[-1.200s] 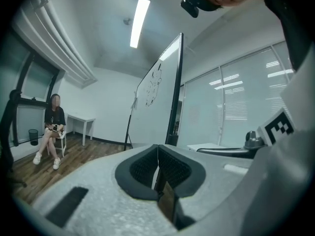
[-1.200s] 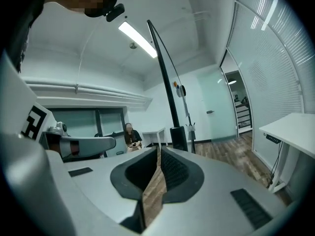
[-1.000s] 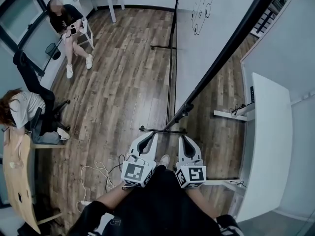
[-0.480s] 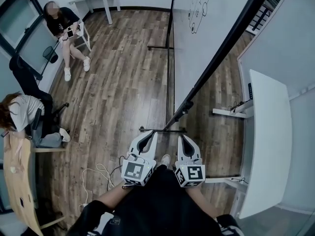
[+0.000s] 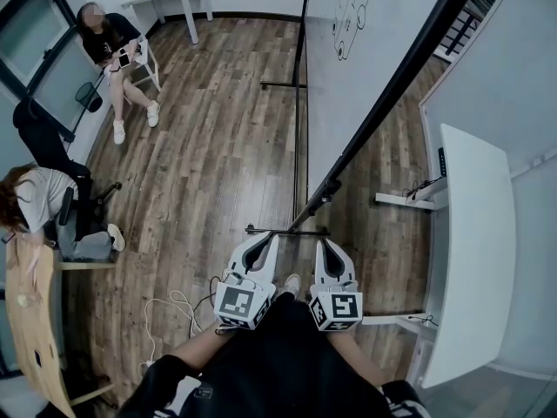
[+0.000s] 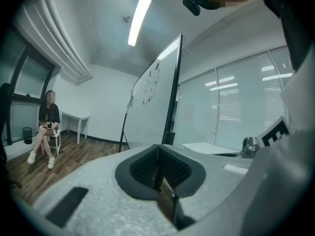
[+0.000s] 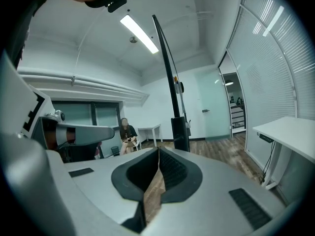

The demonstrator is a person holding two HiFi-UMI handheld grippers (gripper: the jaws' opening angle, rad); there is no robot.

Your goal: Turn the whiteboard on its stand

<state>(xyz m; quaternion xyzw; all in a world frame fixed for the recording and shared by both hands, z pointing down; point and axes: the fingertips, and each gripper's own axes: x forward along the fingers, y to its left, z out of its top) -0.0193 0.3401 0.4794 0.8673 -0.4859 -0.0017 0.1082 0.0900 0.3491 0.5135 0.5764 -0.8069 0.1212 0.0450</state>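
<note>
The whiteboard [image 5: 352,77] stands on a black stand ahead of me, its black frame edge [image 5: 392,94] slanting down to a floor foot bar [image 5: 287,230]. Drawings mark its white face. My left gripper [image 5: 262,244] and right gripper [image 5: 326,248] sit side by side just short of that foot bar, apart from the board, both shut with nothing between the jaws. In the left gripper view the board face [image 6: 150,102] rises beyond the shut left gripper [image 6: 157,147]. Beyond the shut right gripper [image 7: 158,150] in the right gripper view, the board shows edge-on as a thin black frame [image 7: 167,68].
A white desk [image 5: 474,251] stands close on the right. Two people sit at the left, one on a chair [image 5: 113,37] and one [image 5: 35,200] by a wooden table [image 5: 35,320]. A white cable [image 5: 174,307] lies on the wooden floor near my feet.
The head view has shifted a little, so the board sits slightly further left and up. Both grippers stay where they were, side by side.
</note>
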